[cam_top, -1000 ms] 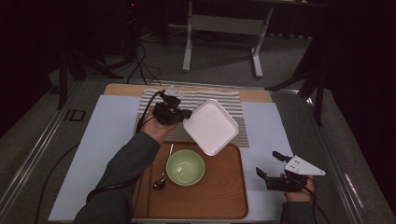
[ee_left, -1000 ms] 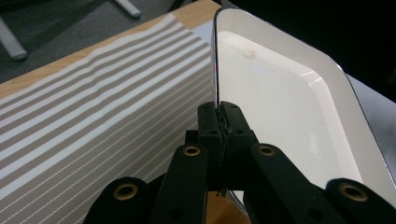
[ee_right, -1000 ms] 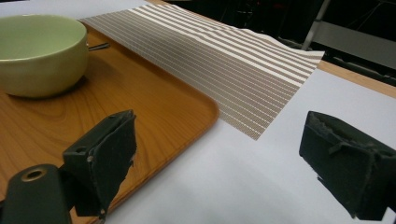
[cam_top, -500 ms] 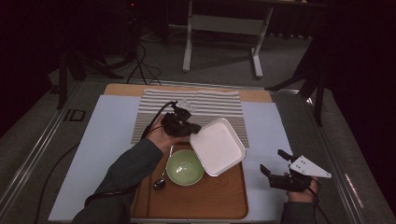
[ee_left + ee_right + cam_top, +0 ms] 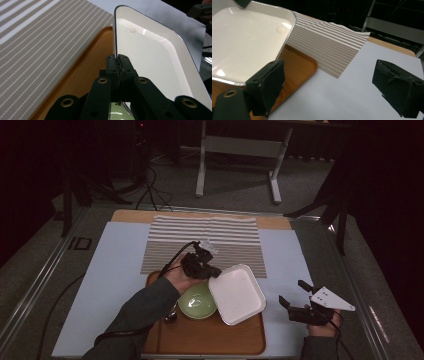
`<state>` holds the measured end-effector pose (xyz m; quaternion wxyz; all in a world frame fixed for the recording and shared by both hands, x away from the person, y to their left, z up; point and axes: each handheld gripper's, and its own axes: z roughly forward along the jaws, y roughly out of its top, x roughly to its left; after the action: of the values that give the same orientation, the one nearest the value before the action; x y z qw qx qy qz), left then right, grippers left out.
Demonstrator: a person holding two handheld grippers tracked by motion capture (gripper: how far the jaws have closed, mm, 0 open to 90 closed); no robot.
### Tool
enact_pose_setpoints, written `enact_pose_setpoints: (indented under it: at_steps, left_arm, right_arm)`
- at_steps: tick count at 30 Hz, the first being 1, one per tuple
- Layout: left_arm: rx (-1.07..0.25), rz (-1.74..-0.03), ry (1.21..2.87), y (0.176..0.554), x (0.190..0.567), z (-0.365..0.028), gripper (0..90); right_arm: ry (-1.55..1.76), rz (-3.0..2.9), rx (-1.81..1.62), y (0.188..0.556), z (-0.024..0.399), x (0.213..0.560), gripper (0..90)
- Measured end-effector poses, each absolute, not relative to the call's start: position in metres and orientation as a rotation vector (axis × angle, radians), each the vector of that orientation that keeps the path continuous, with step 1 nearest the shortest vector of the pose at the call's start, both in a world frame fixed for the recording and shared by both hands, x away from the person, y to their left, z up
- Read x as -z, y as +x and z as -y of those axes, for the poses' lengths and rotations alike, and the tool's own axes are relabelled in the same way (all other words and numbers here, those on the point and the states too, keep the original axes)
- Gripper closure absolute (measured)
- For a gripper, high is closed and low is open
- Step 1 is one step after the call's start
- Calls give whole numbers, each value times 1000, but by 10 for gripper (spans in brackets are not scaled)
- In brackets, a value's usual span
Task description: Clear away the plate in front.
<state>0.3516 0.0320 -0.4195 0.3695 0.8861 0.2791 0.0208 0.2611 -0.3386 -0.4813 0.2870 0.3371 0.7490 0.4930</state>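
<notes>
My left gripper [image 5: 206,271] [image 5: 117,65] is shut on the rim of a white rectangular plate [image 5: 236,293] [image 5: 152,57] [image 5: 244,42], held tilted over the right part of the wooden tray [image 5: 210,335] [image 5: 85,72] [image 5: 297,65]. A green bowl [image 5: 196,301] sits on the tray, its right side under the plate. A spoon [image 5: 170,316] lies on the tray left of the bowl. My right gripper [image 5: 296,296] [image 5: 329,87] stands open over the white sheet to the right of the tray, nothing between its pads.
A striped cloth [image 5: 205,242] [image 5: 37,50] [image 5: 327,47] lies behind the tray on a white sheet [image 5: 110,270] [image 5: 352,95]. A wooden board edge [image 5: 200,215] runs along the back. A metal stand [image 5: 240,150] is on the floor beyond the table.
The left gripper has carried the white plate from over the striped cloth toward me and to the right, down over the tray. The right gripper has shifted slightly right.
</notes>
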Motion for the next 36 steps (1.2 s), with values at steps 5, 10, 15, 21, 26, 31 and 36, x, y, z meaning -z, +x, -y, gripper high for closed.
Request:
enact_pose_setpoints:
  at_steps: [5, 10, 15, 21, 26, 31, 36]
  left_arm:
    - [-41, -704, 2300, 348, 422, -27, 893]
    - [-38, -694, 2335, 346, 425, -22, 892]
    - [-18, -679, 2379, 345, 427, -18, 891]
    - [5, -672, 2427, 346, 428, -11, 889]
    - [21, -679, 2425, 351, 431, -6, 884]
    - [36, -695, 2417, 359, 439, 1, 889]
    - [60, -692, 2411, 367, 446, 5, 887]
  right_arm:
    - [897, -2006, -1318, 261, 338, 481, 106]
    - [897, -2003, -1322, 261, 338, 481, 106]
    - [896, -2004, -1324, 261, 338, 481, 106]
    - [895, -2005, -1327, 262, 338, 481, 106]
    - [895, -2005, -1328, 262, 337, 481, 106]
    - [894, -2006, -1327, 262, 338, 482, 106]
    - [894, -2007, -1328, 262, 338, 481, 106]
